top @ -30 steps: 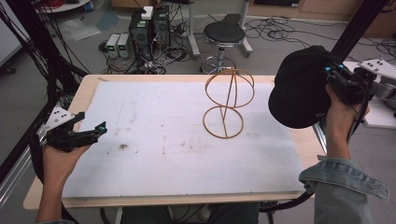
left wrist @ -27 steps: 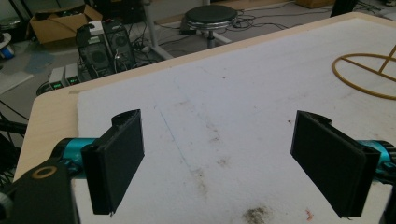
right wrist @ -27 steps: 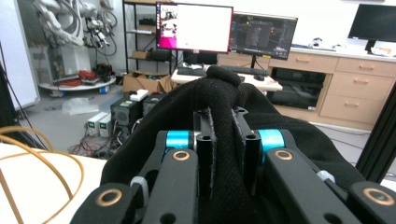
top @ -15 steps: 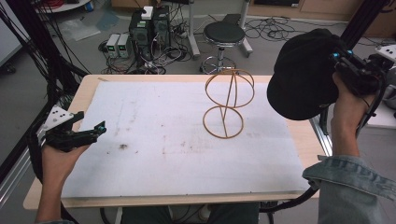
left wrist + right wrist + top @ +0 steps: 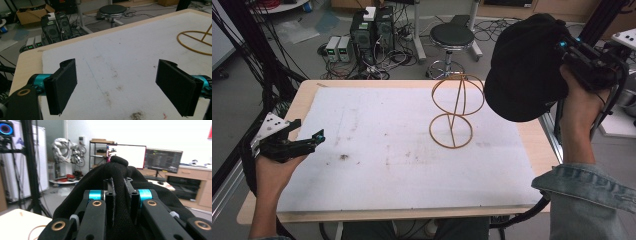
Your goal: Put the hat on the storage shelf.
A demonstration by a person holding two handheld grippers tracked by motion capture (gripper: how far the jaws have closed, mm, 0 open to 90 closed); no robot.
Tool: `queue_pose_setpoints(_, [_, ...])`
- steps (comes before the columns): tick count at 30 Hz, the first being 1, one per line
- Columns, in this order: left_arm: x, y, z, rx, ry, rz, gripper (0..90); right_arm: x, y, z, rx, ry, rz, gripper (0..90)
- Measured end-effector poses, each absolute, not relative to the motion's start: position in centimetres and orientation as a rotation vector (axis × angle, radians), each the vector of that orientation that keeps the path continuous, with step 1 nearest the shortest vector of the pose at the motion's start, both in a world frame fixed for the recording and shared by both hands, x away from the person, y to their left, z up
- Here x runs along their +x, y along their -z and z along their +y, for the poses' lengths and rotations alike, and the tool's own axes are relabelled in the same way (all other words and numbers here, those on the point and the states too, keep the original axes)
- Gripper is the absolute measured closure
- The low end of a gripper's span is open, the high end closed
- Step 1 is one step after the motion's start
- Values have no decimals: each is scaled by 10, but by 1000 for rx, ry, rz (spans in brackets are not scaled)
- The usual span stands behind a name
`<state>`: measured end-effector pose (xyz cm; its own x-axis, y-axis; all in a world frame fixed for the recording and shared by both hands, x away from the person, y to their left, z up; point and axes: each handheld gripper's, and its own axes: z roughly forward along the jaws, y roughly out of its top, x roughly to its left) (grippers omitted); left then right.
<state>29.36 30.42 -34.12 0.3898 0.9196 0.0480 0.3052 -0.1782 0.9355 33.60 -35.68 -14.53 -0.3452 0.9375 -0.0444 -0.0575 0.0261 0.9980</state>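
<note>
The left gripper (image 5: 307,141) hung over the left edge of the table (image 5: 532,140), its jaws spread wide with nothing between them, held in the person's left hand (image 5: 274,170). In the left gripper view, the two black pads (image 5: 63,85) stood well apart above the white mat (image 5: 402,150), with dark smudges on the mat just below them.

Moving right across the mat, the gold wire stand (image 5: 455,110) stood upright near the far right part of the mat, a flat ring at its base and a looped globe shape above. Its base ring (image 5: 195,41) showed at the right edge of the left gripper view.

Farther right, the black cap (image 5: 524,67) was up in the air, above and beside the stand, clear of the table. The right gripper (image 5: 568,49) had its jaws clamped narrow on the cap's fabric, gripped by the right hand (image 5: 579,100). In the right gripper view, a fold of the cap (image 5: 120,170) was pinched between the two jaws.
</note>
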Motion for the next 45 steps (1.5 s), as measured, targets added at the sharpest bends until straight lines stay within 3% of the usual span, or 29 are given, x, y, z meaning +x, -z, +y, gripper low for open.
queue_pose_setpoints(18, [293, 340, 305, 1693, -816, 1084, 176, 349, 144, -302, 898, -1602, 1571, 827])
queue_pose_setpoints(45, [293, 339, 307, 1696, -816, 1083, 176, 415, 222, -240, 1075, -1547, 1841, 791])
